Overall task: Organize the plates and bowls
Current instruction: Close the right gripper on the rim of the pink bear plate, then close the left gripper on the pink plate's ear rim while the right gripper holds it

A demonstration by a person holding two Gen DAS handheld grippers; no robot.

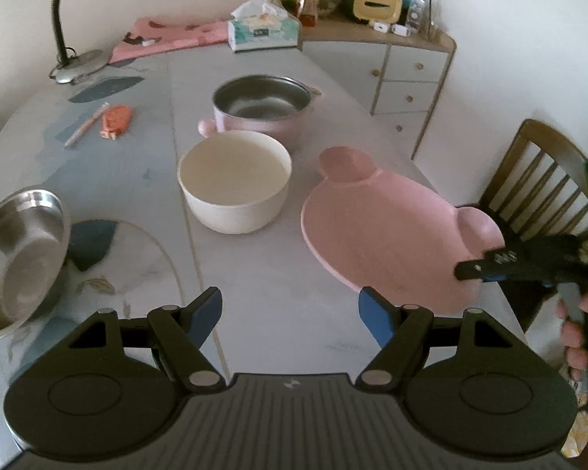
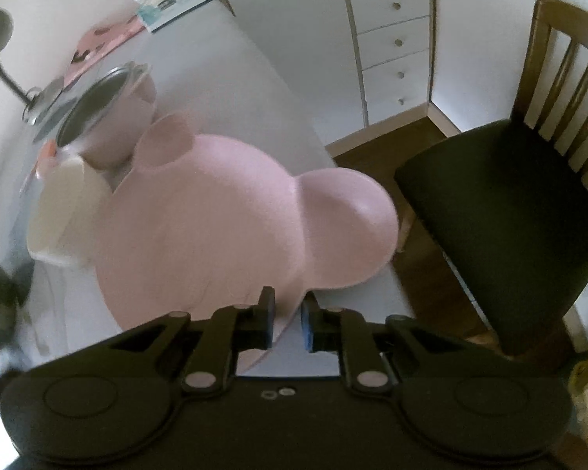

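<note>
Two tongs: right tongs [image 2: 287,323] clamped the pink plate [image 2: 200,227]; left tongs [image 1: 290,315] gaped empty; lift judged next.

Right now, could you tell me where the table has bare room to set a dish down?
The widest bare patch lies under the open left gripper, between the steel plate and the pink bear-eared plate. Another lies between the desk lamp and the pink pot. The middle is crowded: pot, cream bowl and pink plate sit close together.

White walls, drawers [image 1: 409,90] (wooden chair [image 2: 501,211]).
</note>
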